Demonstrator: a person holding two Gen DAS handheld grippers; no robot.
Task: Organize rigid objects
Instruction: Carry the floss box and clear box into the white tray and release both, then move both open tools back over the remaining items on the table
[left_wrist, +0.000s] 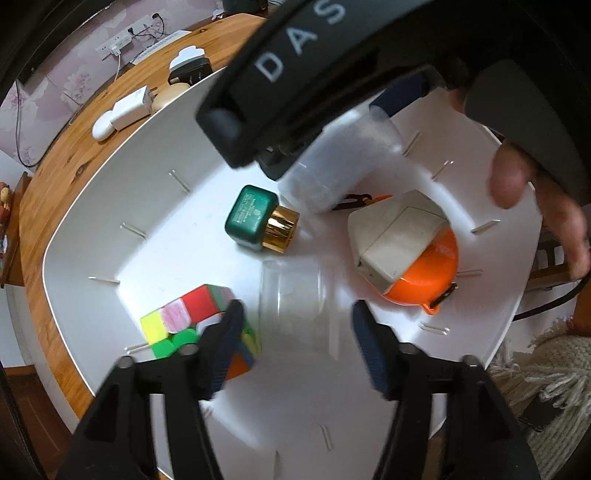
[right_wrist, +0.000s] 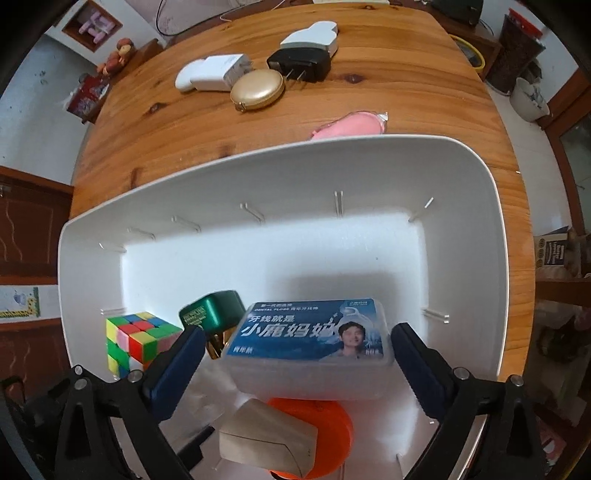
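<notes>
White bin (right_wrist: 280, 177) on wooden table (right_wrist: 155, 147), holding: dental floss box (right_wrist: 306, 347), orange disc (left_wrist: 424, 280) under a beige block (left_wrist: 395, 236), colour cube (right_wrist: 136, 339), green bottle with gold cap (left_wrist: 258, 221), clear cup (left_wrist: 295, 306). Both grippers point steeply down into it. Right gripper (right_wrist: 299, 365): jaws spread wide, floss box between, pads apart from it. Left gripper (left_wrist: 295, 347): jaws parted, clear cup between, released
</notes>
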